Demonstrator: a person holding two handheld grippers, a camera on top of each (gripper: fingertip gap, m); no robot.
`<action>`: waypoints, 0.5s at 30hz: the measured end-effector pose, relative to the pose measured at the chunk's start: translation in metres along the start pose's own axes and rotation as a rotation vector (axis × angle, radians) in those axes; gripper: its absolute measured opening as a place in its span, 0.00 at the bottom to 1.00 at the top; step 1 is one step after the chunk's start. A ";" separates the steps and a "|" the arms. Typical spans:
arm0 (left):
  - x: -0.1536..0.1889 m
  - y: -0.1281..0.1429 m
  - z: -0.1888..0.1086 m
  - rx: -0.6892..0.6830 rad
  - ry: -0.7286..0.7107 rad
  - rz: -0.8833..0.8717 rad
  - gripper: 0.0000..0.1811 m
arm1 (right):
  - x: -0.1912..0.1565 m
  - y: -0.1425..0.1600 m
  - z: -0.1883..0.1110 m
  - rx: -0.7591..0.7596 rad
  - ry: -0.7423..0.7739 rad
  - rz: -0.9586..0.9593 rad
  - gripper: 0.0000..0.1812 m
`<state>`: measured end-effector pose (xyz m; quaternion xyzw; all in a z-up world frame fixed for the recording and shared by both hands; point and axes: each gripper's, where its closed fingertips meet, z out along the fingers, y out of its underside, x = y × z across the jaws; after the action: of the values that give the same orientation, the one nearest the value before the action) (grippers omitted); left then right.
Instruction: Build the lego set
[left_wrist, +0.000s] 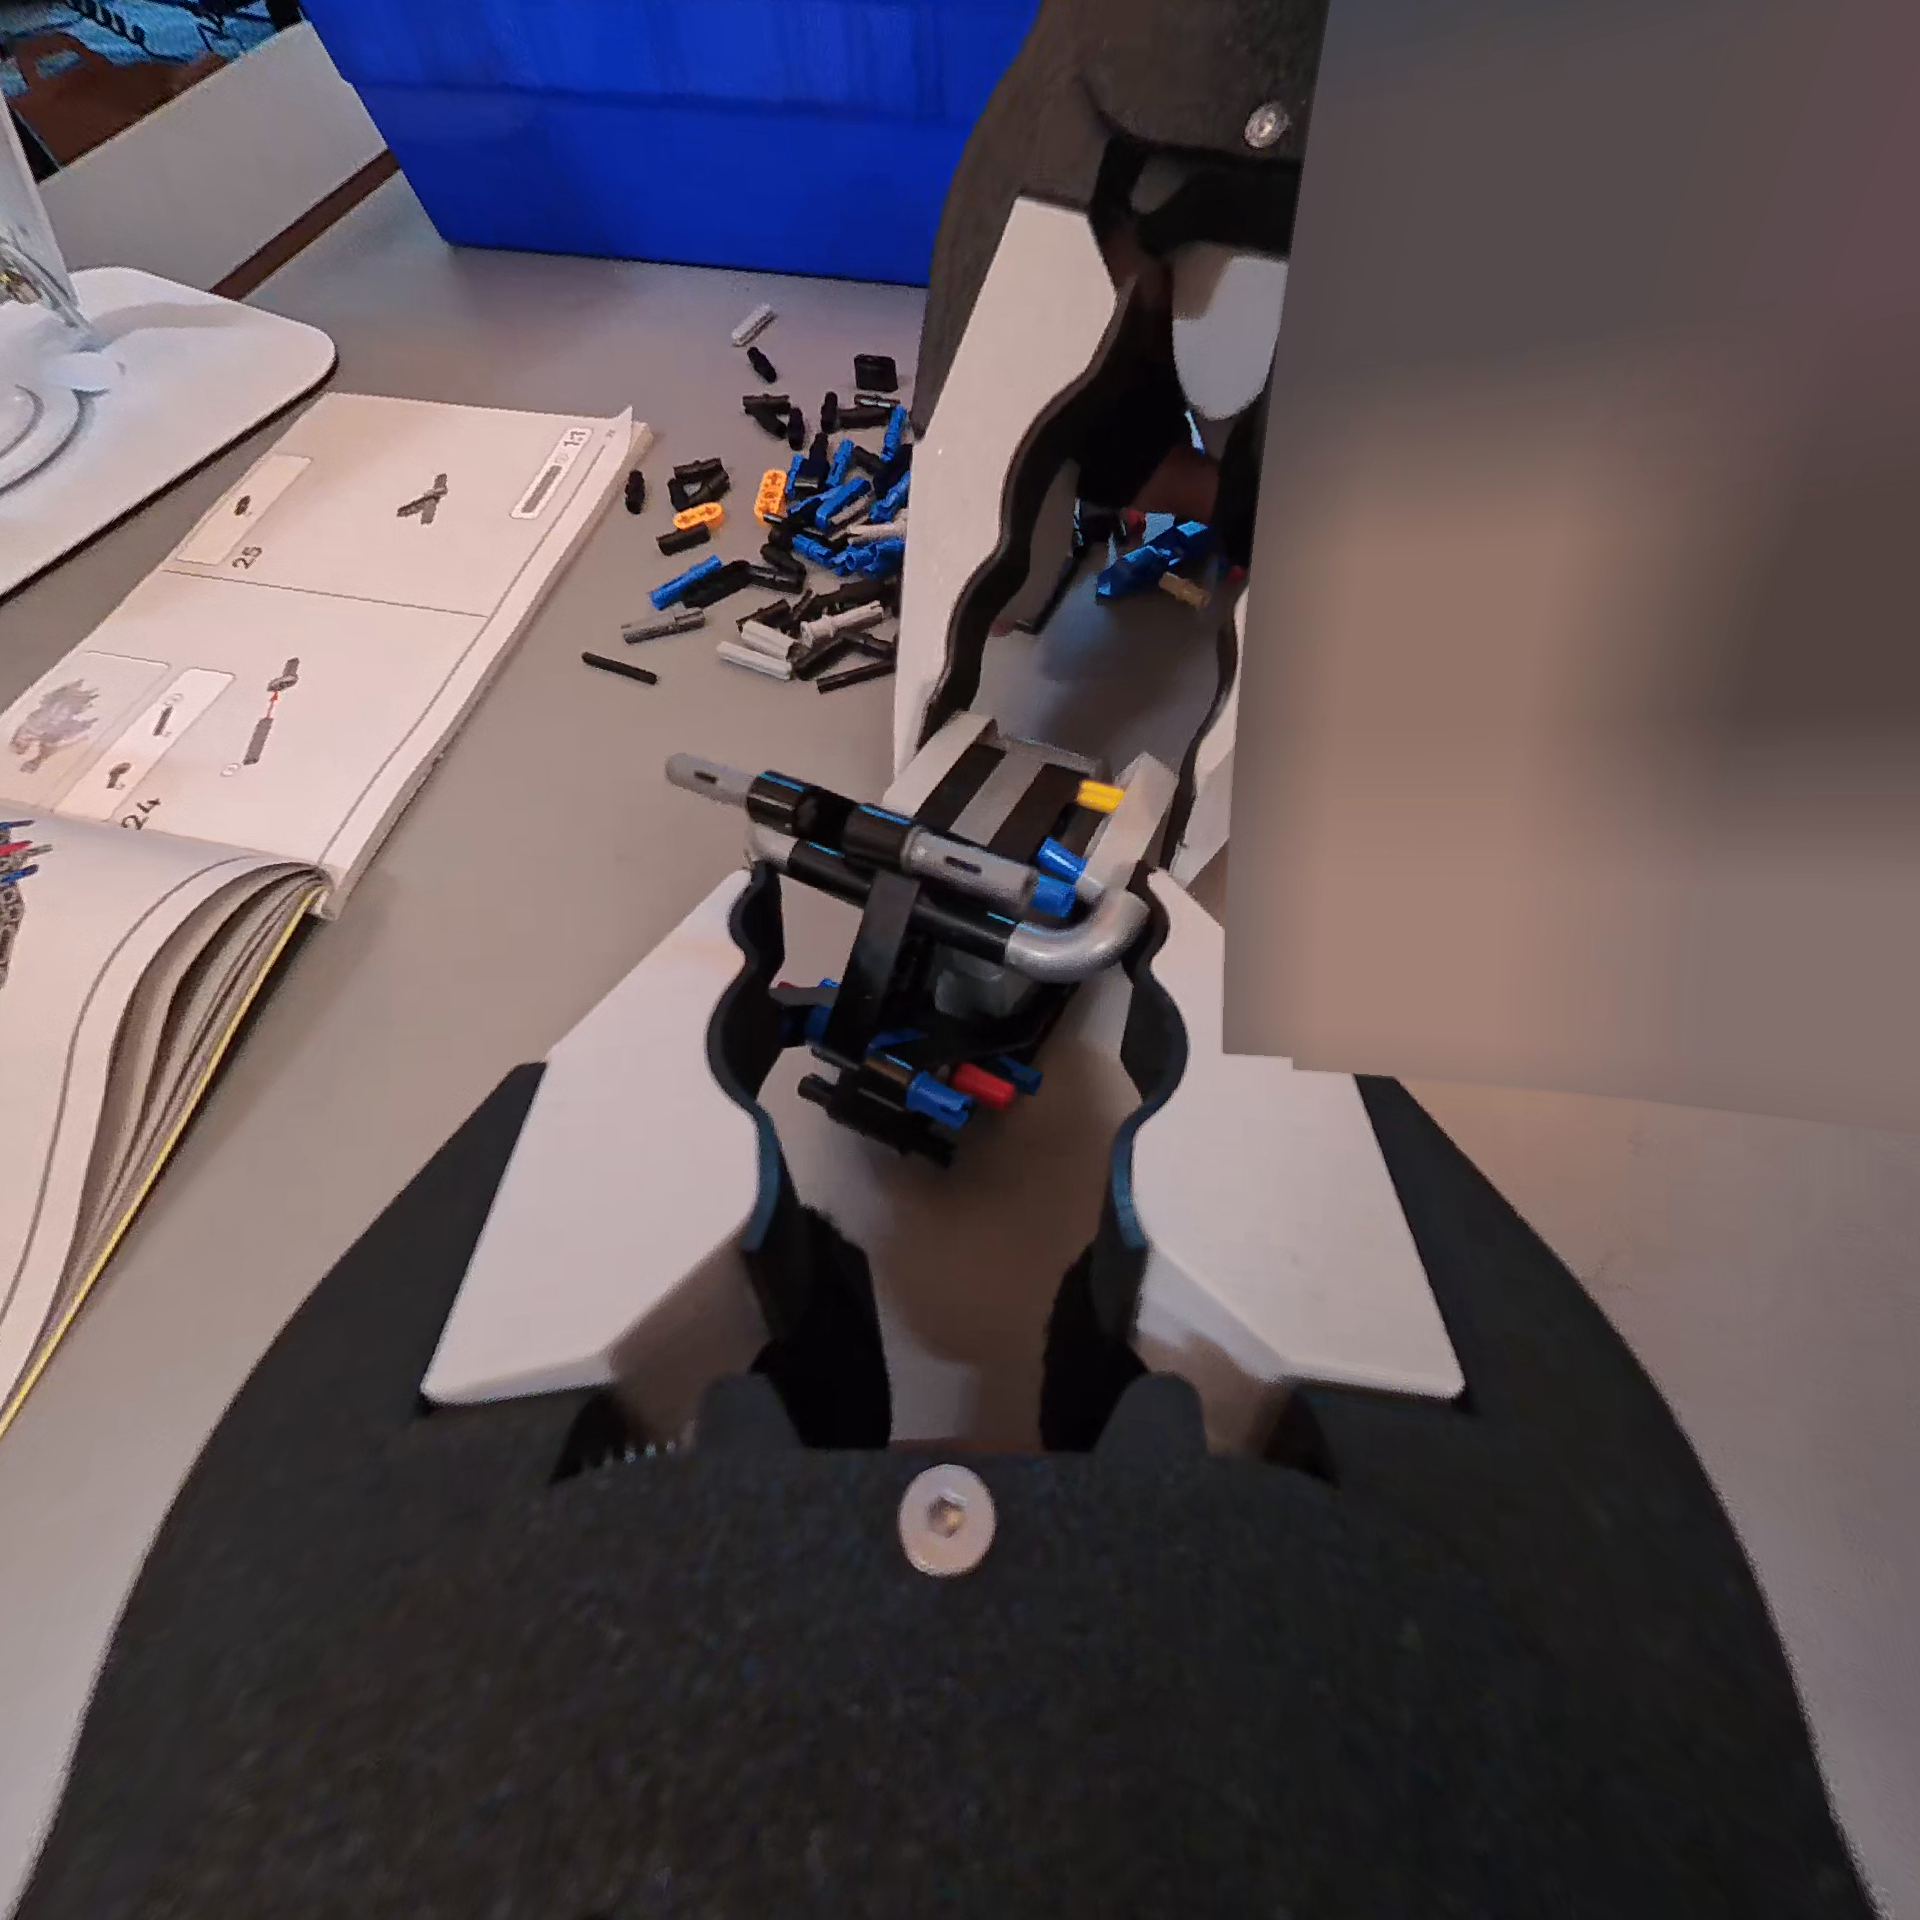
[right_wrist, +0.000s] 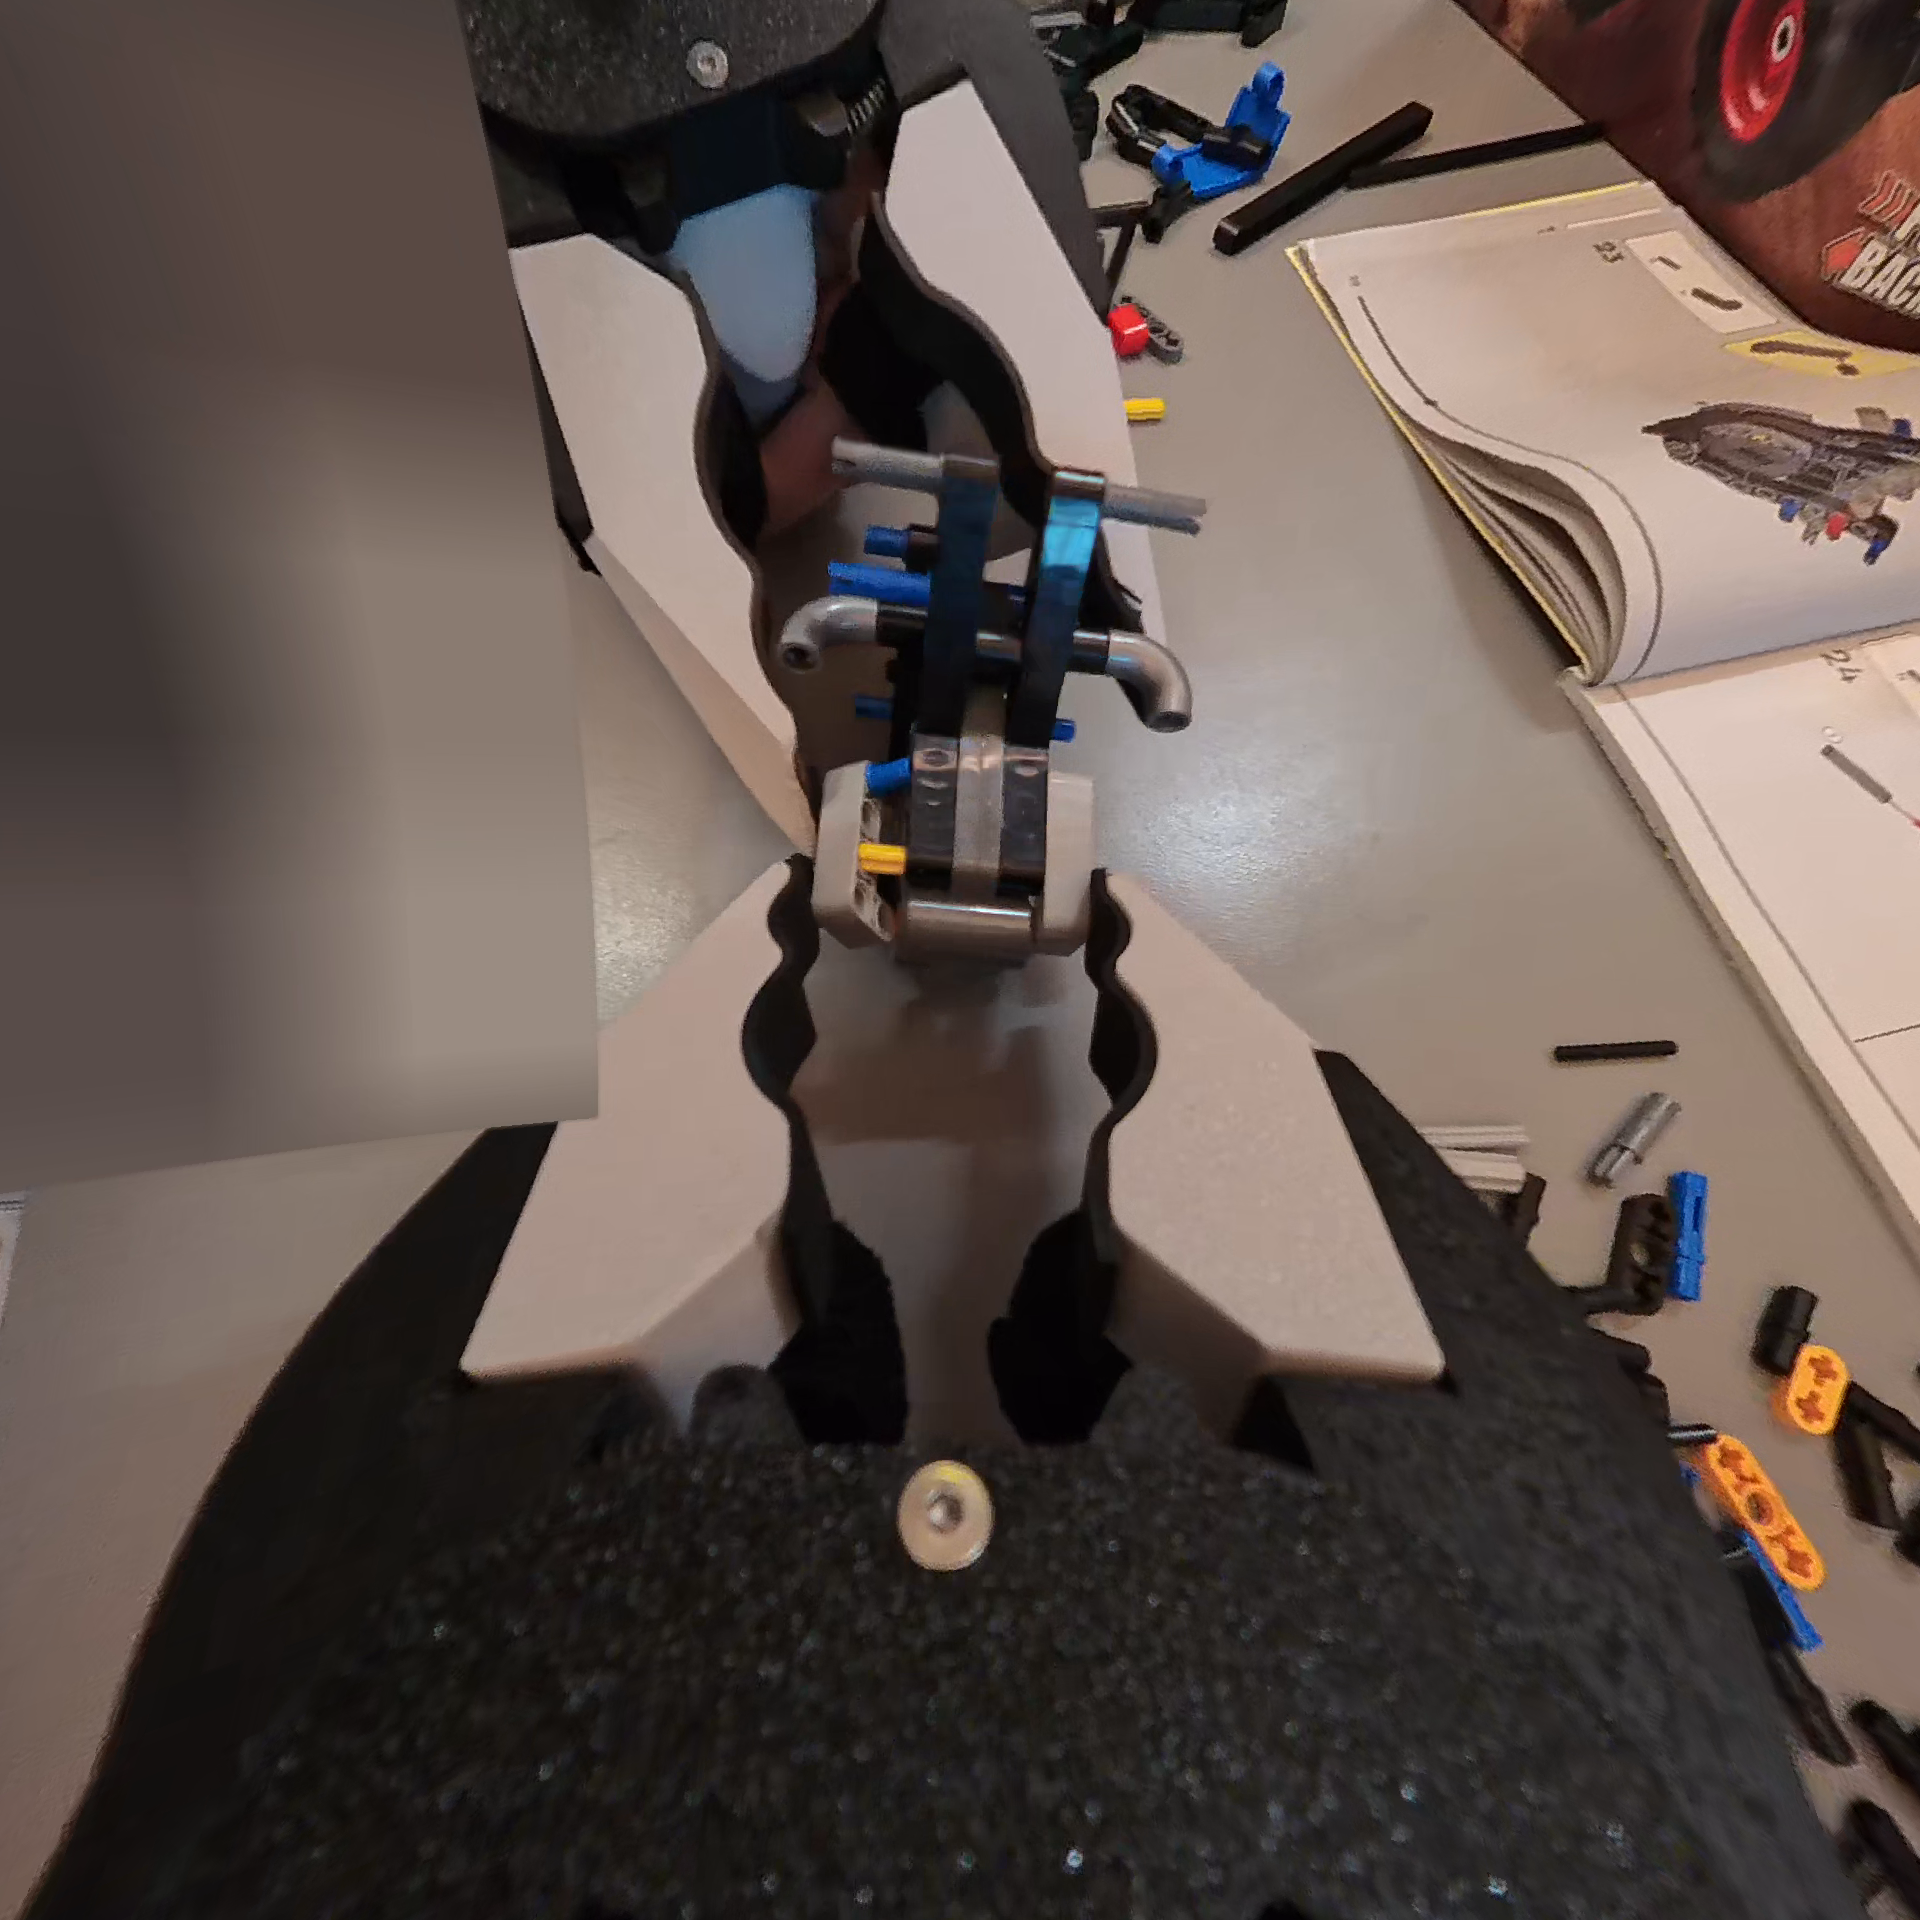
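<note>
A small lego assembly (left_wrist: 914, 852) of black beams, grey bent tubes, a grey axle and blue, red and yellow pins hangs above the grey table between both grippers. My left gripper (left_wrist: 951, 904) is shut on its black beam end. My right gripper (right_wrist: 945, 883) is shut on the grey block end of the assembly (right_wrist: 951, 831), which carries the yellow pin. In the left wrist view the right gripper (left_wrist: 1049, 769) comes in from the top. In the right wrist view the left gripper (right_wrist: 966, 644) comes in from the top. The two face each other, tips nearly touching.
An open instruction booklet (left_wrist: 312, 623) lies at the left, also in the right wrist view (right_wrist: 1714, 520). A pile of loose pins and connectors (left_wrist: 810, 540) lies behind the grippers. A blue bin (left_wrist: 675, 125) stands at the back. A white stand base (left_wrist: 135, 364) is far left. Long black beams (right_wrist: 1320, 187) lie near the lego box (right_wrist: 1818, 125). Both grippers' tips are close together, under 4 cm apart.
</note>
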<state>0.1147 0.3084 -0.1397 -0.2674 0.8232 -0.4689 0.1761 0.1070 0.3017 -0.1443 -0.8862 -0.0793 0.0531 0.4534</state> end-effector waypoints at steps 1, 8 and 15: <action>0.000 0.000 0.000 0.003 0.002 0.003 0.35 | 0.000 0.000 0.000 0.003 -0.009 0.011 0.28; 0.000 0.000 -0.001 0.001 0.002 0.021 0.35 | -0.002 -0.001 0.000 0.017 -0.047 0.057 0.28; -0.003 0.004 0.001 -0.025 -0.071 0.131 0.33 | -0.002 0.001 0.001 0.002 -0.023 0.014 0.26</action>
<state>0.1169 0.3114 -0.1439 -0.2317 0.8379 -0.4365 0.2319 0.1052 0.3016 -0.1460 -0.8856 -0.0783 0.0665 0.4529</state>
